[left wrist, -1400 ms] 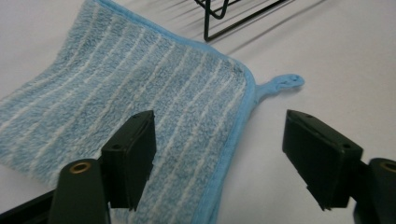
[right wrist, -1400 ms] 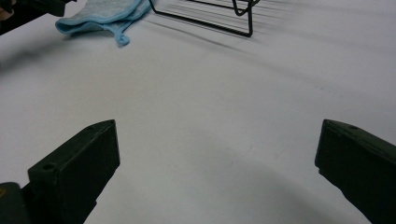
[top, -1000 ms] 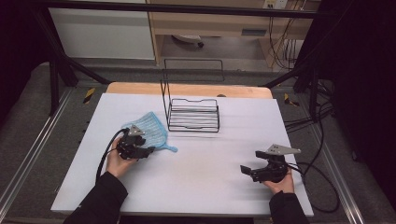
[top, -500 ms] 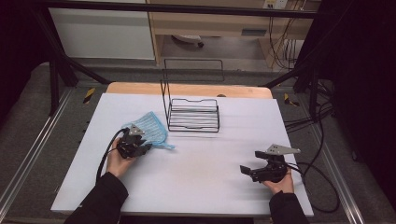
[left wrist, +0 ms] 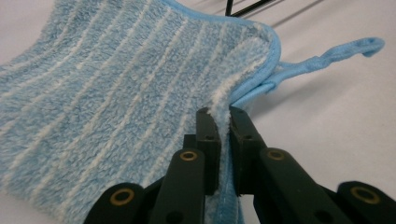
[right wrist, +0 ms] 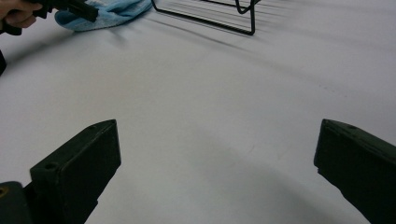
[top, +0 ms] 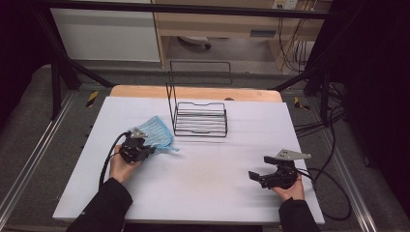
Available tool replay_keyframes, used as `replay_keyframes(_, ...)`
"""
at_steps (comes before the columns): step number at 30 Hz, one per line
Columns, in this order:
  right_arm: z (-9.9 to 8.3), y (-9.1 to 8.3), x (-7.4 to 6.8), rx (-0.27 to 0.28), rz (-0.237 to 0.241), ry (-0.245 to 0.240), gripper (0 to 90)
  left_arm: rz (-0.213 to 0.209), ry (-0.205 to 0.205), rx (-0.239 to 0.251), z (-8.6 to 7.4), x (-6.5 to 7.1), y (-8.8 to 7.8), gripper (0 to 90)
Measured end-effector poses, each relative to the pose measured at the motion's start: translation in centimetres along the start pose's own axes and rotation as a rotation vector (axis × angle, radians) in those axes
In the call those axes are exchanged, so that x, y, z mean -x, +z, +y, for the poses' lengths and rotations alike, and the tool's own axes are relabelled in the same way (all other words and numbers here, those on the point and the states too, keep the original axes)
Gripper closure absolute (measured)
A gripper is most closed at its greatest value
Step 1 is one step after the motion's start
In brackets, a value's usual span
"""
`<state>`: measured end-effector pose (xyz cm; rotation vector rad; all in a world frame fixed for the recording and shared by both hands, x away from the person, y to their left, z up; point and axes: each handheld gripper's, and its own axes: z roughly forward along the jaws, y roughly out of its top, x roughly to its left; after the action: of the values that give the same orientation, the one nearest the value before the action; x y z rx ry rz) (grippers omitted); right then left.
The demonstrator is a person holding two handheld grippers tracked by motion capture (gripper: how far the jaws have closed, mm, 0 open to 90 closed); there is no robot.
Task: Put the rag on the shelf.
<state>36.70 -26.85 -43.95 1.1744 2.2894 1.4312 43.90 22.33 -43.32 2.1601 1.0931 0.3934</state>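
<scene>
A light blue striped cloth (top: 155, 134) with a hanging loop (left wrist: 348, 50) lies on the white table (top: 203, 174), left of centre. My left gripper (top: 145, 151) sits at the cloth's near edge. Its jaws have just been closing, and in the left gripper view they pinch the cloth's hem (left wrist: 223, 108) between their pads. My right gripper (top: 255, 177) rests low over the table at the front right with its jaws wide apart and nothing between them. In the right gripper view the cloth (right wrist: 109, 14) and the other hand lie far off at the top left.
A black wire rack (top: 199, 116) stands at the back centre of the table, just right of the cloth, with a tall wire back. A wooden board edge (top: 193, 92) runs behind the table. Cables (top: 329, 169) trail off the right side.
The left gripper's jaws have closed onto the cloth's edge, and the cloth has bunched slightly toward it. The right hand has kept still.
</scene>
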Motion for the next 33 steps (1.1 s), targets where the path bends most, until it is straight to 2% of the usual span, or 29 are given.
replay_keyframes(6,0.0,-0.1,0.0,0.002,0.002,-0.003,1.3,-0.034,-0.008,0.012,0.0,0.4,-0.4,84.4)
replay_keyframes(13,0.0,-0.1,0.0,0.004,0.000,-0.003,1.3,-0.072,-0.013,0.021,-0.3,1.4,-0.8,84.4)
replay_keyframes(16,0.0,-0.1,0.0,0.003,-0.001,-0.005,1.3,-0.072,0.000,0.016,-0.6,1.9,-0.9,84.4)
replay_keyframes(26,0.0,-0.1,-0.1,0.003,-0.003,-0.003,1.3,-0.115,-0.004,0.030,-1.2,3.3,-1.4,84.3)
replay_keyframes(33,0.0,-0.2,-0.1,0.002,-0.005,-0.003,1.3,-0.120,0.010,0.033,-1.4,4.5,-1.5,84.3)
